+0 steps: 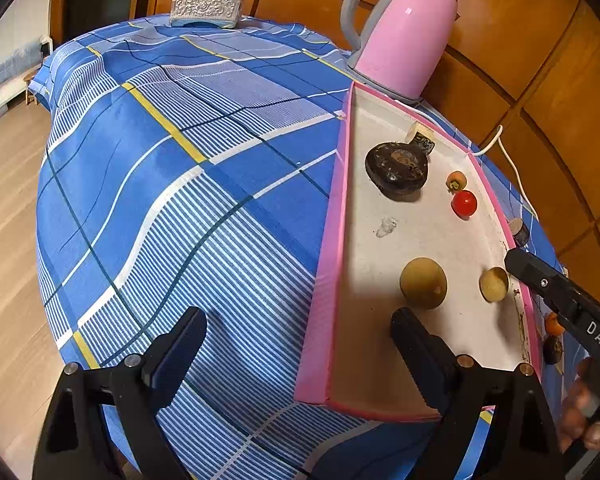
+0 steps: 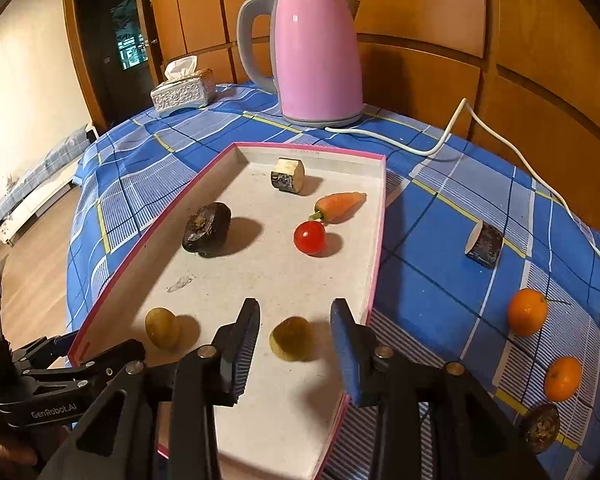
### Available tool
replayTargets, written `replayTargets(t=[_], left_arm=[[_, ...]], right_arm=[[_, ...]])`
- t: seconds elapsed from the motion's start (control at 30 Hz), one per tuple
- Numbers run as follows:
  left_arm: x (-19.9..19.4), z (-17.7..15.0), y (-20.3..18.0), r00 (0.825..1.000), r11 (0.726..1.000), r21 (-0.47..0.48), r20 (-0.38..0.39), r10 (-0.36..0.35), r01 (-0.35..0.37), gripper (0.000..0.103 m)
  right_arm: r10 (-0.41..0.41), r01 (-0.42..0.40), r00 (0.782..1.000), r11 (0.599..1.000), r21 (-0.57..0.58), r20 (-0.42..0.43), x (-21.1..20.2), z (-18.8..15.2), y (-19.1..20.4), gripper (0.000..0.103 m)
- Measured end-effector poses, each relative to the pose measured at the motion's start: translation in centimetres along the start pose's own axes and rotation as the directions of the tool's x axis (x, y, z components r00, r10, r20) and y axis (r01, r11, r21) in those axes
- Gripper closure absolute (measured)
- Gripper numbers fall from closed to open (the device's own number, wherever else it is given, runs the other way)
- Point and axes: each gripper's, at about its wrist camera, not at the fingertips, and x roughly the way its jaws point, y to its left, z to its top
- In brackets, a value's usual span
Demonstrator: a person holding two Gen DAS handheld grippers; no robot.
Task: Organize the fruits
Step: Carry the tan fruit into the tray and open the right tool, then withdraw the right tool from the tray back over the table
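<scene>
Fruit between the fingers: a small round yellow-green fruit (image 2: 291,339) lies on the floor of the tray near its right wall, at the near end. It sits in the gap of the right gripper (image 2: 296,354); neither pad touches it.
Right fingers: narrow but parted, one finger (image 2: 244,354) on each side of the fruit, free of it.
Second yellow-green fruit: a like round fruit (image 2: 162,327) rests near the tray's left wall, level with the first and well apart from it.
Tray: a shallow white cardboard tray with a pink rim (image 2: 380,216) lies on the desk, long side running away from the cameras.
Mid tray: a red cherry tomato (image 2: 309,237) just beside a small orange carrot with a green stub (image 2: 338,205); to the left, a dark brown lumpy fruit (image 2: 206,230).
Far end of the tray: a short cut piece with a pale face and dark skin (image 2: 287,175).
Left gripper: the left gripper (image 1: 300,356) stands wide and holds nothing, one finger (image 1: 180,354) over the cloth, the other over the tray's near corner.
Right of the tray: on the cloth lie a dark-skinned cut piece (image 2: 484,245), two orange mandarins (image 2: 527,312) (image 2: 563,378) and a dark round fruit (image 2: 540,426) towards the near edge.
Desk: covered by a blue checked cloth with white and yellow stripes (image 1: 172,184).
Back edge: a pink electric kettle with a grey handle (image 2: 316,56), its white cord (image 2: 500,140) trailing right, and a silver embossed tissue box (image 2: 183,90).
</scene>
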Motion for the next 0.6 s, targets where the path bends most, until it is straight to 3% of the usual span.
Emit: replayTargets(t=[0.6], left_arm=[[-0.6,-0.1,-0.1,1.000,1.000,-0.002,0.012,0.005,-0.005,0.009]], right_arm=[[-0.021,0.020,0.999,0.999,0.030,0.045,-2.4,-0.7,-1.5,0.066]])
